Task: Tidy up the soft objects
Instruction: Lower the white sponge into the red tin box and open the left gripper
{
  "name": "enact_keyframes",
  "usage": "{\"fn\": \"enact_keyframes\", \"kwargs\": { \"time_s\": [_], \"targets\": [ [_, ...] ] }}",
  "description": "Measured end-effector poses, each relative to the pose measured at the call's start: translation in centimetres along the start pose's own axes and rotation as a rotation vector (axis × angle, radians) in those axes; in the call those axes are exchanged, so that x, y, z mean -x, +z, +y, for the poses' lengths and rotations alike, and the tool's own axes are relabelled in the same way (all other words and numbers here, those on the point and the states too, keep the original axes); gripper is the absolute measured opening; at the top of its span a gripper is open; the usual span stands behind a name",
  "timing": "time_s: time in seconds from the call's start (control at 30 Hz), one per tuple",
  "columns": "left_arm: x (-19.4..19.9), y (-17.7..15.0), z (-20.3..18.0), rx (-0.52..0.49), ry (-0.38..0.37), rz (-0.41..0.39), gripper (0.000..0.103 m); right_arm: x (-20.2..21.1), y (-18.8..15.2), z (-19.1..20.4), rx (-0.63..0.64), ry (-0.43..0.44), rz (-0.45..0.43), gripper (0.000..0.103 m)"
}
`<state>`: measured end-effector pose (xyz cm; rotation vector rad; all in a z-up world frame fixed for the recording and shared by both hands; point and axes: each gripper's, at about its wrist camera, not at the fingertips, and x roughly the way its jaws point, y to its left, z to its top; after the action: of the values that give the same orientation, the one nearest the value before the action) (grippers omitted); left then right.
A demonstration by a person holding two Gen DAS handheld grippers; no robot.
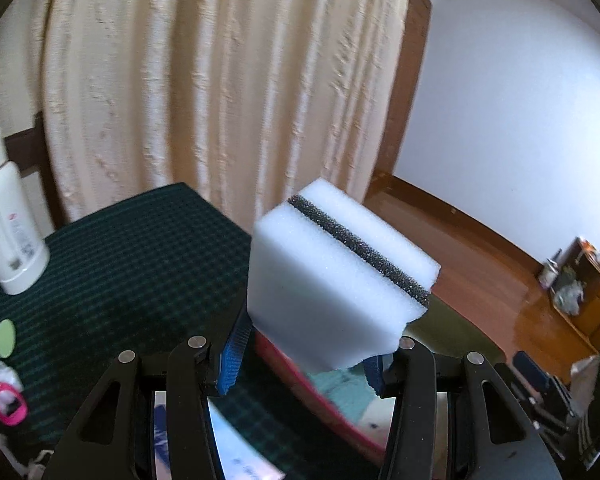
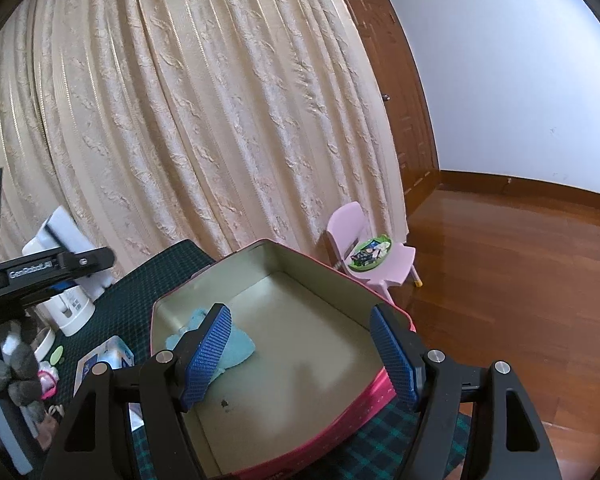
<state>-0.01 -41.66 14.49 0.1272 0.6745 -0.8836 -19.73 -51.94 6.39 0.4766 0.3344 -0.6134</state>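
Sponge (image 1: 336,280) sits clamped in left tool (image 1: 304,364) (right tool (image 2: 308,354) agape).

A table covered with a dark green checked cloth (image 2: 148,280) carries an open pink tin box (image 2: 364,400) near its right edge. To the left stand a white bottle (image 1: 10,240) and, nearer, a tissue pack (image 2: 104,360). A flat green oval (image 1: 5,338) and a pink-rimmed item (image 1: 8,404) lie beside them.
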Motion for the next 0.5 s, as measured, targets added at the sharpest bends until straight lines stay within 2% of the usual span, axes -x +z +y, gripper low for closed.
{"fn": "enact_keyframes", "kwargs": {
  "time_s": [0.13, 0.2, 0.27, 0.5],
  "targets": [
    [-1.4, -0.1, -1.7, -0.021, -0.039, 0.024, 0.052, 0.1, 0.2, -0.4, -0.009, -0.004, 0.002, 0.075],
    [-2.2, -0.1, -2.4, -0.029, -0.053, 0.038, 0.058, 0.0, 0.2, -0.6, -0.012, -0.007, 0.003, 0.075],
    [-2.8, -0.2, -2.6, -0.019, -0.068, 0.055, 0.076, 0.0, 0.2, -0.7, -0.014, -0.008, 0.005, 0.075],
    [-3.5, -0.2, -2.1, 0.0, -0.061, 0.076, 0.077, -0.3, 0.4, -1.2, -0.029, -0.002, 0.013, 0.075]
  ]
}}
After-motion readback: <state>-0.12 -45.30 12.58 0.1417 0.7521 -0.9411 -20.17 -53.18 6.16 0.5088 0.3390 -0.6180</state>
